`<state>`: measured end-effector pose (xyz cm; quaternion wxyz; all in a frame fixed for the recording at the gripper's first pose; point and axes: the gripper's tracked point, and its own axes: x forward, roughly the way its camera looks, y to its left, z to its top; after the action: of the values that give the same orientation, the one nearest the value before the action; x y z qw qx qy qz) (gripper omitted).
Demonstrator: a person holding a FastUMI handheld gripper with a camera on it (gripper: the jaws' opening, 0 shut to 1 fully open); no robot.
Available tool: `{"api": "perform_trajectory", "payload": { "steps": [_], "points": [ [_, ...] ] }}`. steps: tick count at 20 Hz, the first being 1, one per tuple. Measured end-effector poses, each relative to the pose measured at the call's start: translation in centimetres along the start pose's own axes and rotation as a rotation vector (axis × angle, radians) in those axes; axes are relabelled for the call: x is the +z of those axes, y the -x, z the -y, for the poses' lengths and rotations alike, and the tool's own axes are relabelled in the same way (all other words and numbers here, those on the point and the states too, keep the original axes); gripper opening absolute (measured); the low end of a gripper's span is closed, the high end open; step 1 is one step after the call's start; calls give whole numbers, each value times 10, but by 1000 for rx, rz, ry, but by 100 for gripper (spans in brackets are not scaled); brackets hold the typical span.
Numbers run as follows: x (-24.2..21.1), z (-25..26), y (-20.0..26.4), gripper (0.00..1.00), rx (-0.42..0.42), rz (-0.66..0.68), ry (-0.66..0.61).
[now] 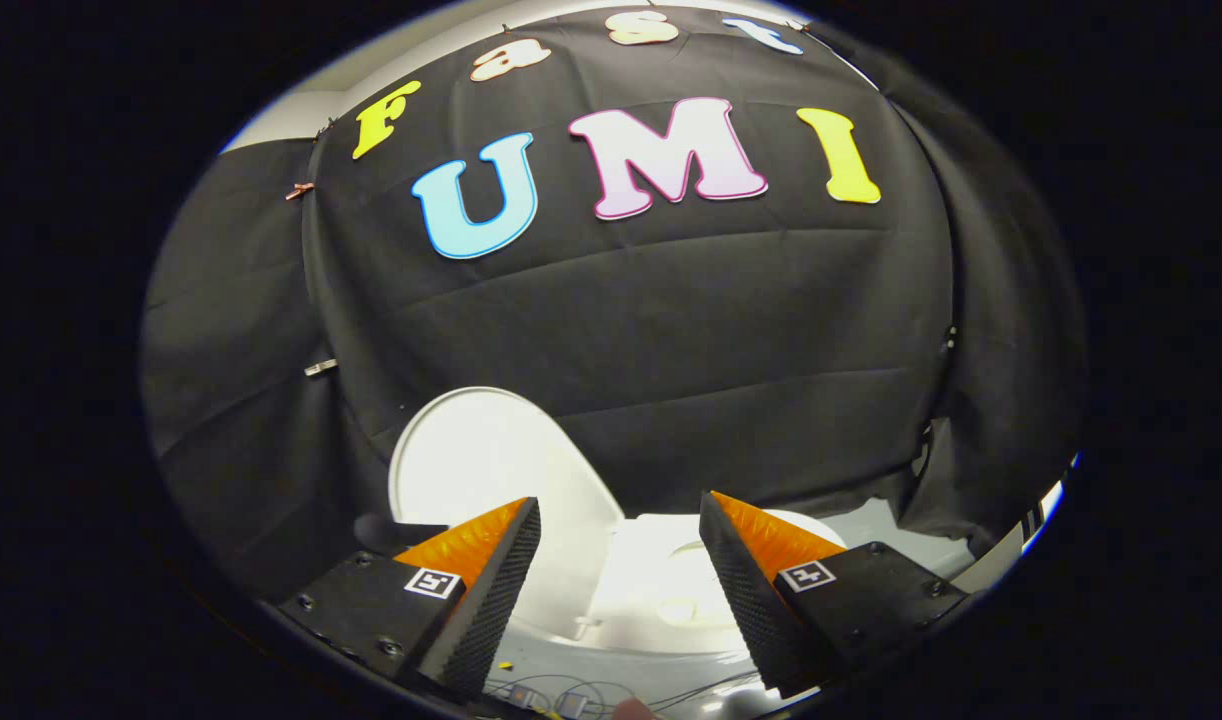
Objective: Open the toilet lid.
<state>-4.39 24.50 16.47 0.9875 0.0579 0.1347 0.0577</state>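
Toilet lid (481, 455) is seen raised, standing near upright at the back of the toilet (671, 590), tilted toward the black cloth wall (671, 350); the bowl area is left exposed. Gripper (619, 590) is held just in front of the toilet with fingers spread wide and nothing gripped between them; the lid is apart from both. Judged: lid already open, so no grip is needed. Cables (561, 695) are lying on the floor below the toilet, near the fingers.
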Motion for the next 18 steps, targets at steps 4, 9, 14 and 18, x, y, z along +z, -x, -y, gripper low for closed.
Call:
{"api": "perform_trajectory", "payload": {
  "steps": [4,9,14,18],
  "points": [
    [-32,64,-22,99,-26,40,52],
    [-74,138,-43,99,-58,110,86],
    [-83,200,-42,99,-124,262,155],
    [-97,222,-35,99,-156,334,185]
  ]
}}
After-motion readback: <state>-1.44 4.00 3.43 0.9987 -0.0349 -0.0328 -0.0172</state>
